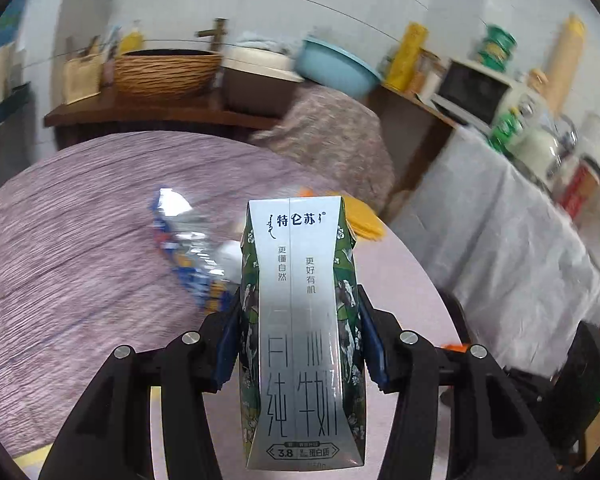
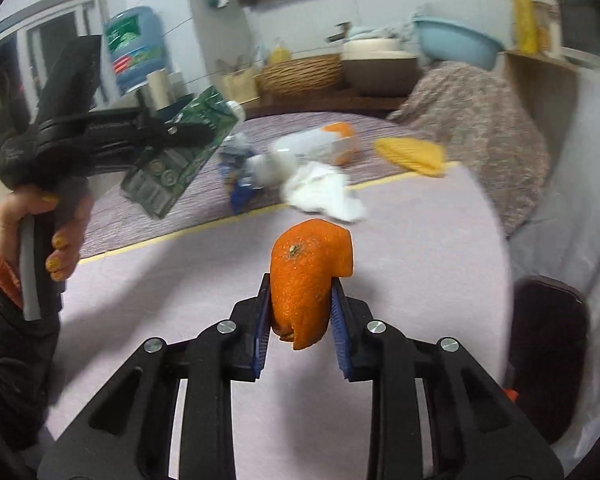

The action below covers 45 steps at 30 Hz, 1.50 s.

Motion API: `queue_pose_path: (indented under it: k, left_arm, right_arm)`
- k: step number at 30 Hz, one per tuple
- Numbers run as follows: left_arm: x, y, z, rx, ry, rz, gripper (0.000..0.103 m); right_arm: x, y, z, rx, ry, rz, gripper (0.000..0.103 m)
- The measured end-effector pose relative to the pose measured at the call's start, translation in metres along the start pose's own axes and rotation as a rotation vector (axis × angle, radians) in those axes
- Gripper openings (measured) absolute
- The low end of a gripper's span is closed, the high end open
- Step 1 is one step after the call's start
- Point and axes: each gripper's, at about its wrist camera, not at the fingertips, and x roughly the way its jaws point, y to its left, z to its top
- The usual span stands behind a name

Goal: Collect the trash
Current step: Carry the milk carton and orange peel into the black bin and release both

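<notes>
A lived-in home kitchen: a white microwave (image 1: 474,94) sitting at two o'clock, a woven wicker basket (image 1: 166,74) at eleven.

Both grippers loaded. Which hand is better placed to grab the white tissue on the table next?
Neither until one unloads. The right gripper, holding orange peel, faces the white tissue straight ahead, so right. The left gripper clamps the milk carton, which blocks its view.

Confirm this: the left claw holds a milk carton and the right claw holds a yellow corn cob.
One thing is wrong. The left claw does hold the milk carton, but the right wrist view shows the right claw gripping an orange peel; the yellow corn cob lies on the table.
</notes>
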Motion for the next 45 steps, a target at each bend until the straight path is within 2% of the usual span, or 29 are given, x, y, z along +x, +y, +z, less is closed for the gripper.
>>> queue_pose_path:
  k: [2, 6, 9, 13, 17, 20, 24, 28, 32, 34, 37, 39, 41, 45]
  left_arm:
    - [0.011, -0.027, -0.005, 0.056, 0.025, -0.030, 0.051]
    - [0.042, -0.091, -0.014, 0.147, 0.114, -0.140, 0.051]
    - [0.066, -0.140, -0.020, 0.224, 0.166, -0.181, 0.051]
    - [0.098, -0.195, -0.030, 0.271, 0.250, -0.250, 0.051]
    - [0.141, -0.241, -0.042, 0.303, 0.344, -0.263, 0.051]
    - [0.176, -0.266, -0.055, 0.307, 0.421, -0.255, 0.051]
    - [0.222, -0.291, -0.077, 0.317, 0.503, -0.205, 0.051]
    - [0.260, -0.302, -0.093, 0.319, 0.569, -0.164, 0.051]
    - [0.292, -0.305, -0.105, 0.281, 0.630, -0.160, 0.051]
    - [0.305, -0.305, -0.109, 0.283, 0.644, -0.163, 0.051]
    - [0.319, -0.308, -0.115, 0.309, 0.665, -0.129, 0.052]
    - [0.323, -0.310, -0.116, 0.310, 0.682, -0.125, 0.059]
    - [0.323, -0.311, -0.112, 0.297, 0.661, -0.139, 0.072]
    - [0.315, -0.315, -0.109, 0.302, 0.612, -0.131, 0.074]
  right_arm:
    - [-0.013, -0.022, -0.009, 0.040, -0.016, -0.047, 0.028]
    - [-0.039, -0.075, -0.031, 0.158, -0.043, -0.126, 0.028]
    - [-0.057, -0.116, -0.047, 0.229, -0.065, -0.215, 0.028]
    - [-0.080, -0.163, -0.067, 0.283, -0.083, -0.385, 0.028]
    - [-0.101, -0.207, -0.085, 0.348, -0.083, -0.486, 0.028]
    - [-0.110, -0.233, -0.099, 0.396, -0.083, -0.512, 0.028]
    - [-0.109, -0.256, -0.117, 0.434, -0.072, -0.506, 0.028]
    - [-0.101, -0.275, -0.133, 0.463, -0.050, -0.494, 0.028]
    - [-0.096, -0.284, -0.145, 0.490, -0.037, -0.494, 0.028]
    - [-0.098, -0.289, -0.152, 0.507, -0.034, -0.495, 0.028]
    - [-0.099, -0.294, -0.159, 0.520, -0.026, -0.499, 0.028]
    - [-0.099, -0.296, -0.162, 0.529, -0.024, -0.494, 0.028]
    - [-0.097, -0.298, -0.164, 0.534, -0.021, -0.486, 0.028]
    - [-0.089, -0.299, -0.164, 0.530, -0.012, -0.469, 0.028]
